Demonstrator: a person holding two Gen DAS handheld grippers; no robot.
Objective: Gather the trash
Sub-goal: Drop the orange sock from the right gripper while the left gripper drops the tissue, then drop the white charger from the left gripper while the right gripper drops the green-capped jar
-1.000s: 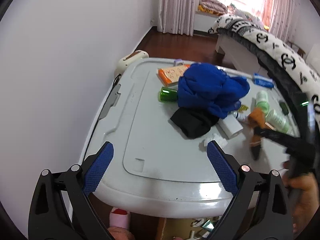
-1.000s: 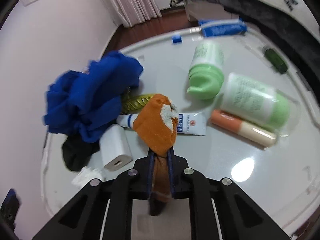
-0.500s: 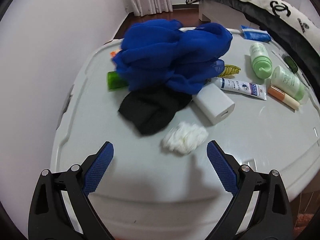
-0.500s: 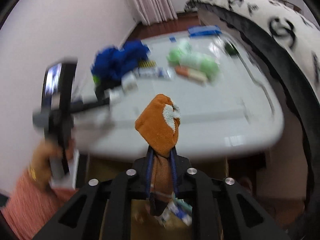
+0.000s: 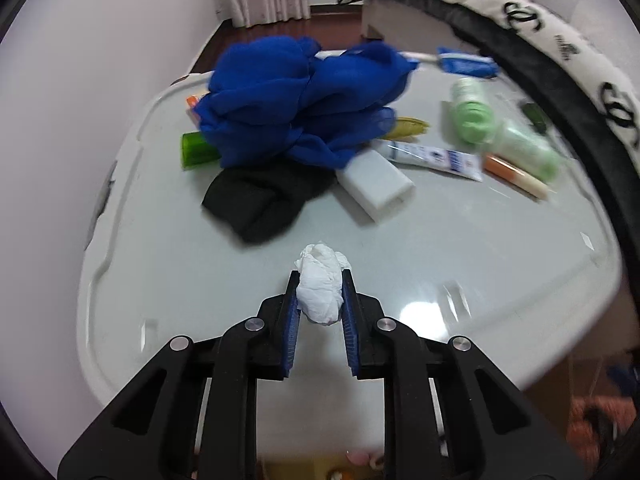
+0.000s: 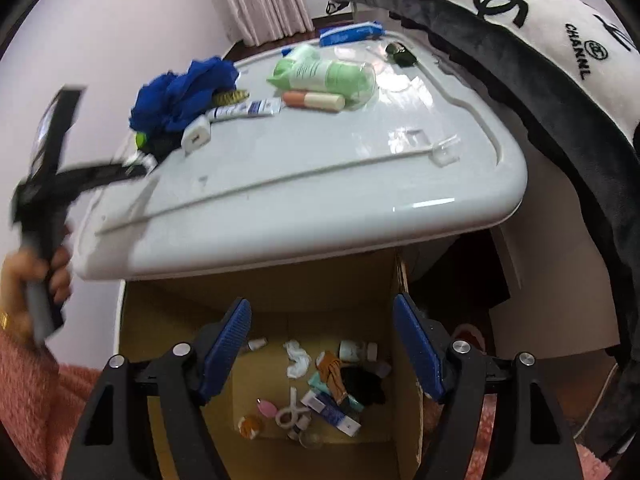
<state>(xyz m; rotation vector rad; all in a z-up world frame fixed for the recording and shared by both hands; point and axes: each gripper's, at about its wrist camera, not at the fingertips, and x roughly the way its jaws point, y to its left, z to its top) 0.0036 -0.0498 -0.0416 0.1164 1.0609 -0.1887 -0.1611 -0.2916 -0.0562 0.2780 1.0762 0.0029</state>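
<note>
Left tongs (image 5: 320,294) pinched a crumpled white tissue wad (image 5: 321,288) over the glossy table (image 5: 460,248), near its front edge. Right tongs (image 6: 322,344) hung open above the cardboard box (image 6: 264,292) beneath that edge.

Your grippers: black frames, silver screws, ribbed blue pads (image 5: 349,312). Left hand (image 6: 38,270): bare skin, pink fuzzy sleeve, gold bracelet.
</note>
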